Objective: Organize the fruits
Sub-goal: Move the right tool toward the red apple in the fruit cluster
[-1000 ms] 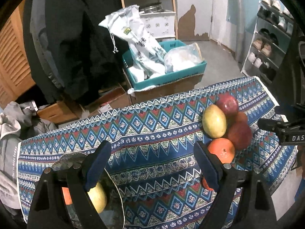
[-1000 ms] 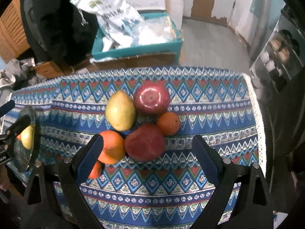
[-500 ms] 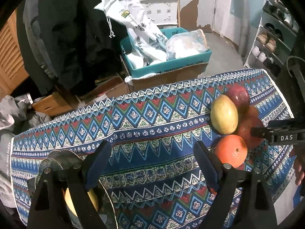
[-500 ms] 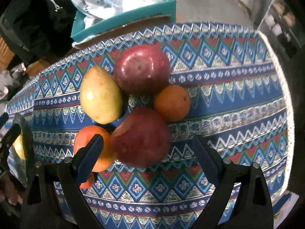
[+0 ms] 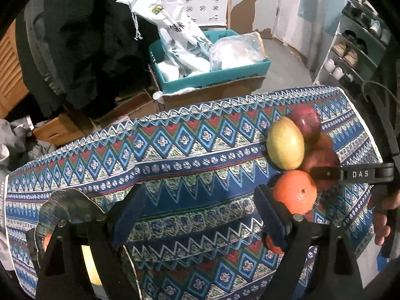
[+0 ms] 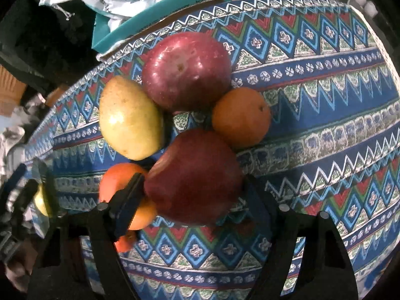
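A heap of fruit lies on the patterned tablecloth point(image 6: 337, 130): a near red apple point(image 6: 195, 175), a far red apple point(image 6: 187, 70), a yellow mango point(image 6: 130, 117), a small orange point(image 6: 241, 117) and a larger orange point(image 6: 117, 182). My right gripper point(image 6: 192, 195) has its fingers on both sides of the near red apple, touching it. My left gripper point(image 5: 197, 215) is open and empty over the cloth, left of the heap point(image 5: 295, 155). A glass bowl point(image 5: 67, 205) holding a yellow fruit point(image 5: 91, 265) sits under the left gripper.
Behind the table stand a teal box point(image 5: 212, 75) with white bags, cardboard boxes and dark hanging clothes point(image 5: 82, 37). A shoe rack point(image 5: 355, 50) stands at the right. A small orange fruit point(image 6: 126, 242) lies at the near edge of the heap.
My right gripper has moved down and forward onto the heap and its fingers have closed in around the near red apple. The left gripper has drifted slightly and stays open.
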A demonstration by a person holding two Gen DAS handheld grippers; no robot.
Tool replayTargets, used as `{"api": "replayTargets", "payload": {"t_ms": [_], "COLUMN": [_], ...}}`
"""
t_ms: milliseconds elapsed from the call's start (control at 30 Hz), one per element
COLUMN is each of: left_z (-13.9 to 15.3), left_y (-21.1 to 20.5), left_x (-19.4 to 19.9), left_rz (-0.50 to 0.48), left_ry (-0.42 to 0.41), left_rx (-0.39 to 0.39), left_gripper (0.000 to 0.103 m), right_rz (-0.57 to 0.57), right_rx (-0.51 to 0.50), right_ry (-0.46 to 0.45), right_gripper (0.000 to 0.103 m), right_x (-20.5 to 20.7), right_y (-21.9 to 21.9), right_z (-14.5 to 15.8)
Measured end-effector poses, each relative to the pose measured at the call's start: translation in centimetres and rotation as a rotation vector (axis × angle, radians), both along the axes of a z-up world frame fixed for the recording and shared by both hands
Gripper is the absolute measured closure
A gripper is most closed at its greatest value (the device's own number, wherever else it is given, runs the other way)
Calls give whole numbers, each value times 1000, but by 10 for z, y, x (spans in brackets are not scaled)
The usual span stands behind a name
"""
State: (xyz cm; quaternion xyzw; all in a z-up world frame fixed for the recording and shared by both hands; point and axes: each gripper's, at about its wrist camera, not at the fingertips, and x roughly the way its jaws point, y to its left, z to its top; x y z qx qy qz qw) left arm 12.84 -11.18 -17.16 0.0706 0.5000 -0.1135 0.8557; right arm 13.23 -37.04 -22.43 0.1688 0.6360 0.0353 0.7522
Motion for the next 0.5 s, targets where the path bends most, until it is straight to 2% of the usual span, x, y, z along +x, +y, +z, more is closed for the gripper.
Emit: {"api": "replayTargets", "payload": {"t_ms": [133,433,467,500], "left_z": [-3,-23,-25,-28], "left_y": [-8,-36,-38,-41], "left_x": [-8,-25,-27,-29], "left_rz": [-25,-82,-83,-88], "left_ry": [28,131,140,149], "left_rx": [-25,-86,-88,-88], "left_gripper": [14,14,14,14], "right_rz": [43,97,103,109], "right_rx": [-111,-238,-246,-250], "right_ry": [-19,-78,-83,-91], "right_gripper": [25,27,30,44], "right_x": [-6,-35,-39,-43], "right_y": [6,2,1,1], "right_z": [7,33,35,38]}}
